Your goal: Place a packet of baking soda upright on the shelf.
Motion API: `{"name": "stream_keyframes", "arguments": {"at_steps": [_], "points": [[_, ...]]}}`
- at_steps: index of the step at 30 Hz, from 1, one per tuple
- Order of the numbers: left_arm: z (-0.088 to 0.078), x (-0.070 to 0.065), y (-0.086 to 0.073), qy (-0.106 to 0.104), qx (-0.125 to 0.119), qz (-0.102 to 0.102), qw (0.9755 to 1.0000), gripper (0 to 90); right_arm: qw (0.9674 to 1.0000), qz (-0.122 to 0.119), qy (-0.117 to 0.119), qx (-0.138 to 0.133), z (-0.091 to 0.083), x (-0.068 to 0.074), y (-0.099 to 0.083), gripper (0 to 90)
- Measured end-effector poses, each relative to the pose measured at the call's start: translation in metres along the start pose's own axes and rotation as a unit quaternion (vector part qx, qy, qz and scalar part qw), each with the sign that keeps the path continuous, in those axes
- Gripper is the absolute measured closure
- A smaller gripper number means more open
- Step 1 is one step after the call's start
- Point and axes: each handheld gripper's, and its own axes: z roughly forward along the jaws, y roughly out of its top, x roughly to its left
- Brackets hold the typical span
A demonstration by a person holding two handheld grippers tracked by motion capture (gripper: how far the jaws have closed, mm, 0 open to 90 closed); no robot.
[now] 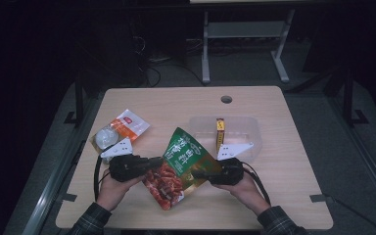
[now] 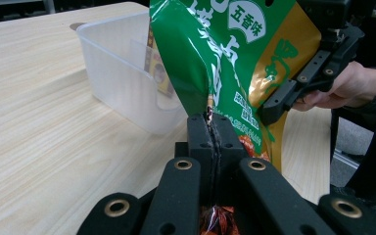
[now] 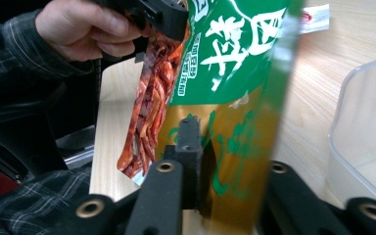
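Wooden table (image 1: 274,196), bare along its near edge and right side, with a cable hole at the far edge. Clear plastic bin (image 1: 245,128), far right of centre, open-topped, with a small yellow packet (image 1: 220,128) leaning inside; its near rim lies just beyond the right hand. Green-and-gold snack bag (image 1: 180,164), the work piece, held off the table at centre between both tools. White-and-orange packet (image 1: 122,128) lies far left, well apart. Left gripper (image 2: 210,128): jaws clamped tight on the bag's side edge. Right gripper (image 1: 196,174): jaws set about the bag's gold edge; in the right gripper view one jaw shows against the film, the other sits behind it, so a firm pinch is likely but not certain. Risk, as judged: if the right grip is shallow, the slick film may slip out, leaving the bag swinging from the left jaws; pulling apart could tear it. Open room lies toward the bin, though the bag's lower corner could catch its rim
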Motion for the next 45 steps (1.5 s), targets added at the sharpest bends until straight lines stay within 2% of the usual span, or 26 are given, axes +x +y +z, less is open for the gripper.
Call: {"name": "stream_keyframes", "arguments": {"at_steps": [7, 10, 17, 20, 23, 24, 27, 32, 35, 36, 41, 45], "points": [[0.002, -0.001, -0.004, -0.009, 0.009, 0.006, 0.9999, 88.2, 0.9992, 0.033, 0.021, 0.000, -0.007, -0.006, 0.002, 88.6], [0.002, -0.002, -0.007, -0.010, 0.019, 0.008, 0.9997, 87.9, 0.9991, 0.034, 0.025, 0.007, -0.010, -0.007, 0.005, 88.9], [0.003, -0.001, -0.011, -0.013, 0.029, 0.006, 0.9995, 86.5, 0.9993, 0.016, 0.021, 0.025, -0.014, -0.007, 0.015, 89.3], [0.003, 0.000, -0.012, -0.005, 0.034, 0.007, 0.9994, 84.5, 0.9993, 0.006, 0.025, 0.028, -0.016, -0.007, 0.019, 89.4], [0.001, 0.003, -0.012, 0.005, 0.031, 0.005, 0.9995, 78.9, 0.9990, 0.004, 0.035, 0.028, -0.019, -0.008, 0.022, 89.5], [-0.003, 0.007, -0.013, 0.006, 0.022, -0.006, 0.9997, 74.0, 0.9990, 0.005, 0.036, 0.027, -0.021, -0.008, 0.022, 89.5], [-0.006, 0.010, -0.014, 0.020, 0.023, -0.011, 0.9995, 60.0, 0.9991, 0.000, 0.035, 0.023, -0.028, -0.007, 0.026, 89.5], [-0.006, 0.013, -0.017, 0.029, 0.037, -0.013, 0.9988, 44.4, 0.9994, -0.008, 0.026, 0.024, -0.041, -0.005, 0.028, 89.6], [-0.004, 0.013, -0.018, 0.034, 0.043, -0.008, 0.9985, 37.2, 0.9995, -0.009, 0.021, 0.022, -0.048, -0.004, 0.029, 89.6], [-0.003, 0.014, -0.019, 0.033, 0.055, 0.002, 0.9979, 35.4, 0.9995, -0.007, 0.021, 0.021, -0.051, -0.004, 0.029, 89.6], [0.002, 0.014, -0.023, 0.039, 0.072, 0.012, 0.9966, 31.4, 0.9996, -0.013, 0.000, 0.023, -0.067, -0.003, 0.028, 89.6], [0.004, 0.016, -0.025, 0.045, 0.083, 0.030, 0.9951, 27.0, 0.9997, -0.010, -0.013, 0.016, -0.083, -0.003, 0.024, 89.6]]}}
